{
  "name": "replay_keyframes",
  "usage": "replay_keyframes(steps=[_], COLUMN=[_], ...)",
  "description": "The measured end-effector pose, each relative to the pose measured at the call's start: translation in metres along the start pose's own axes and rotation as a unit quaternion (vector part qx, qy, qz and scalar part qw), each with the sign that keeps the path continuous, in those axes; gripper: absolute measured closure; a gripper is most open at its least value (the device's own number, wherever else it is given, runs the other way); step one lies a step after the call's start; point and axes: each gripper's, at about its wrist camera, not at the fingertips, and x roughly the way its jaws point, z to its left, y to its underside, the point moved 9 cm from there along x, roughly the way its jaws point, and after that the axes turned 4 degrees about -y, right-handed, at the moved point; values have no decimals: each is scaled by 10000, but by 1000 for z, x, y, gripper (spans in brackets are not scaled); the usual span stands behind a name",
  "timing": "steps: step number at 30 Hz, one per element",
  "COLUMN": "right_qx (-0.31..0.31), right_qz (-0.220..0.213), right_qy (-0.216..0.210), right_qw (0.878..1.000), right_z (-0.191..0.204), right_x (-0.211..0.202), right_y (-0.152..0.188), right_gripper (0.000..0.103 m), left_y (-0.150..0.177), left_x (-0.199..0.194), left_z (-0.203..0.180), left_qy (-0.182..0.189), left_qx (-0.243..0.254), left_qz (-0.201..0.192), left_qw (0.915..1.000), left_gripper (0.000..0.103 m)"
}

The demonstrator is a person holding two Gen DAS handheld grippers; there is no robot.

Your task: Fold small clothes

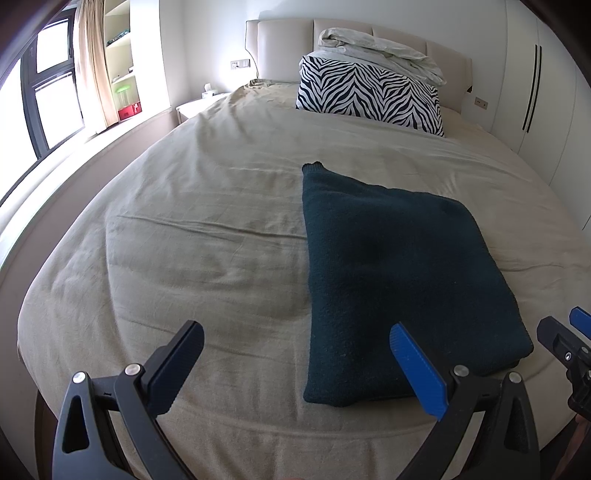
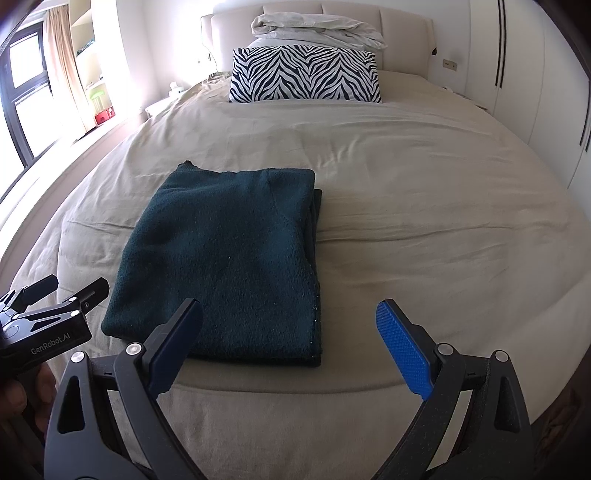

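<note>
- Here, a dark green sweater (image 2: pixel 229 258) lies folded into a neat rectangle on a beige bedsheet (image 2: pixel 424 206), near the foot of the bed.
- The left gripper (image 1: pixel 295 365) hovers low over the sheet, jaws spread wide and empty; its blue pad (image 1: pixel 417 373) overlaps the sweater's near edge in view.
- The right gripper (image 2: pixel 291 347) hangs just short of the sweater's near right corner, also wide and holding nothing.
- A zebra pillow (image 2: pixel 304 74) rests at the headboard (image 2: pixel 402 26), with a crumpled white duvet (image 2: pixel 317 31) piled behind it.
- Daylight floods through the window (image 1: pixel 48 96) on the left.
</note>
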Motion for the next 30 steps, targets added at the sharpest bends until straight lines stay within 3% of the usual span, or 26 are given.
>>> replay_keyframes(steps=[30], right_qx=[40], right_qz=[59], right_qy=[-31], right_qw=[10000], right_z=[-6], right_x=[4], right_y=[4], right_gripper=[7], left_y=[0], left_x=[1], left_z=[0], left_qy=[11], left_qx=[9], left_qz=[8], left_qw=[10000], left_gripper=[0])
